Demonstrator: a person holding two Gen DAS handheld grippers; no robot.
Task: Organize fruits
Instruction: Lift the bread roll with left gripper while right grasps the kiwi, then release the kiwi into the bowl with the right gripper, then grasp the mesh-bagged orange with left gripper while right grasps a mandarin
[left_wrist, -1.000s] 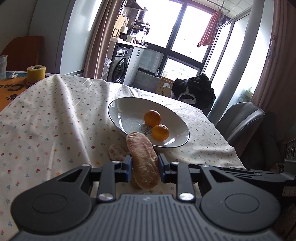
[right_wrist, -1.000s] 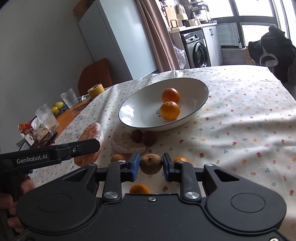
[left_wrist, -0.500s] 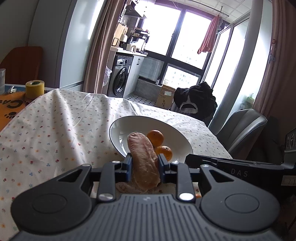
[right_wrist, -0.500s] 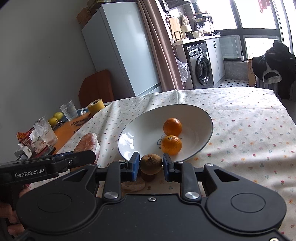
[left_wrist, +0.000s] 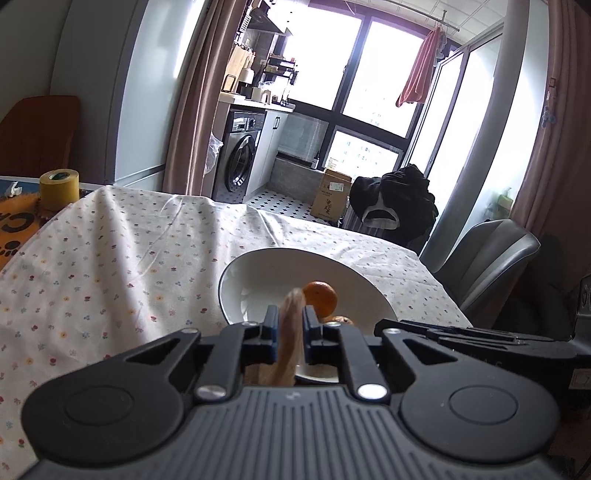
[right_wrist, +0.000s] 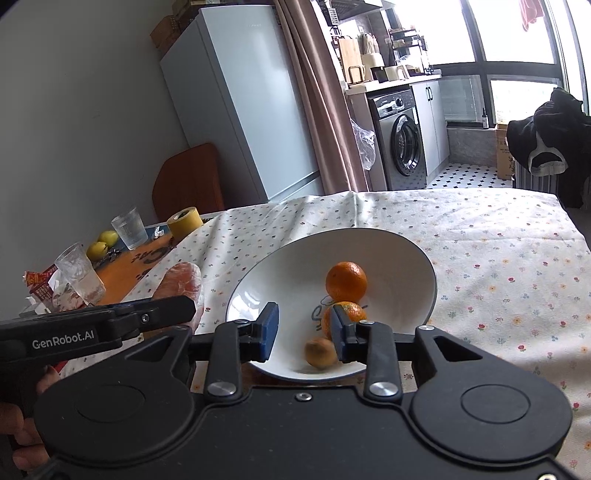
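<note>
the small brown, rough-skinned round fruit (right_wrist: 320, 352) is blurred in the near part of the wide white ceramic bowl (right_wrist: 413, 254), just beside the right pad and apparently clear of both; the right gripper (right_wrist: 303, 328) has just been opening, its jaws now moderately apart with nothing pressed between them. two glossy oranges (right_wrist: 346, 282) lie in the bowl just beyond. the left gripper (left_wrist: 289, 332) is clamped narrow on a long pinkish-tan, plastic-wrapped sweet-potato-shaped piece (left_wrist: 290, 332), held near the bowl's near rim. to finish well, the right hand should probably draw back without nudging the loose fruit, and the left should carry its piece over bare bowl floor on the left before letting go, since the long piece could knock the oranges or tip over the rim. the two grippers hang close side by side and could clash. around them lie the flower-print tablecloth (right_wrist: 498, 240), a yellow tape roll (right_wrist: 184, 222), two ribbed drinking glasses (right_wrist: 129, 228) and yellow fruit (right_wrist: 98, 250) well apart at the left.
</note>
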